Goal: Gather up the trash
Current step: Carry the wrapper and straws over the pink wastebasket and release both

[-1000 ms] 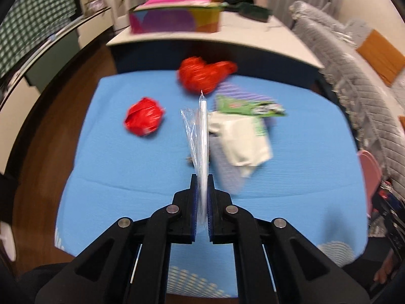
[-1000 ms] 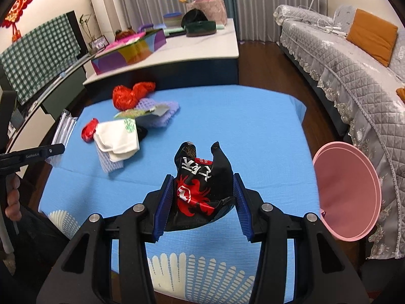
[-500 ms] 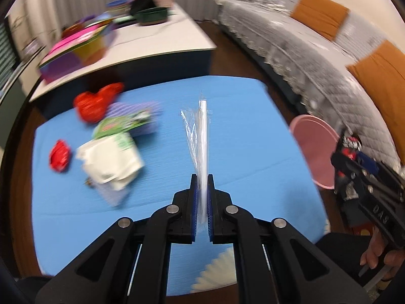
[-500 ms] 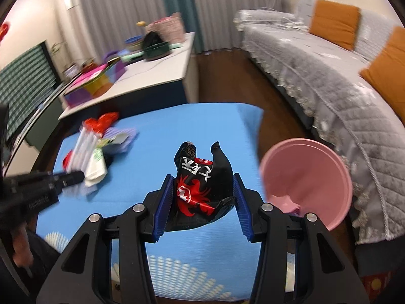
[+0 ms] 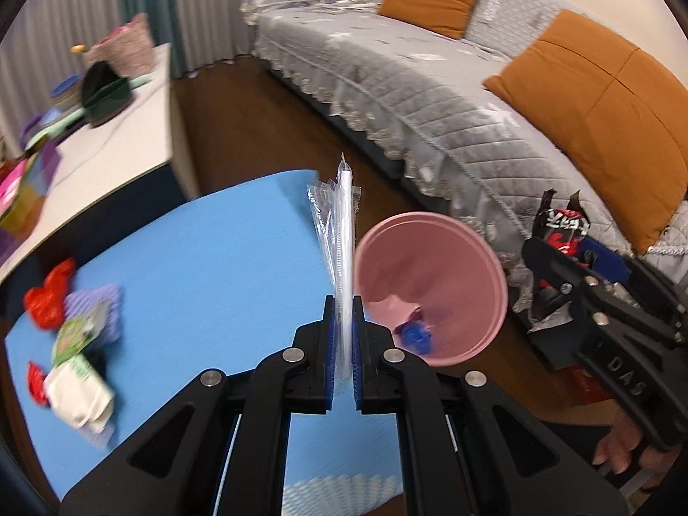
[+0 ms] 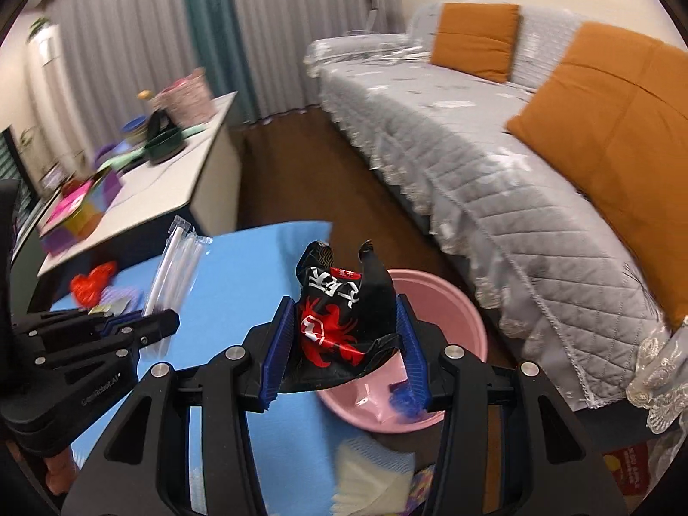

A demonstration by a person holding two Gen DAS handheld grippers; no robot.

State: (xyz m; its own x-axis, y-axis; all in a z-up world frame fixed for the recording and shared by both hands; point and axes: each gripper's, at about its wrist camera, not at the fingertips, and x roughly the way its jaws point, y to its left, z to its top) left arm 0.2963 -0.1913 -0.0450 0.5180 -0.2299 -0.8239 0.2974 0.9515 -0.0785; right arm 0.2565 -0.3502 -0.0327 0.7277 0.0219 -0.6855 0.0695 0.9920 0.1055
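Two hand-held grippers, both loaded: left hand-held gripper (image 5: 342, 339) pressed together on clear plastic wrapper (image 5: 337, 232), upright above blue counter's (image 5: 206, 266) right edge; right hand-held gripper (image 6: 344, 344) pinching crumpled black-and-red snack bag (image 6: 344, 309), above pink basin (image 6: 451, 322). More trash (image 5: 73, 344) far left on counter.

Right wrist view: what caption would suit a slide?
Right claw grips a crumpled black-and-red snack wrapper above a round pink plastic basin.
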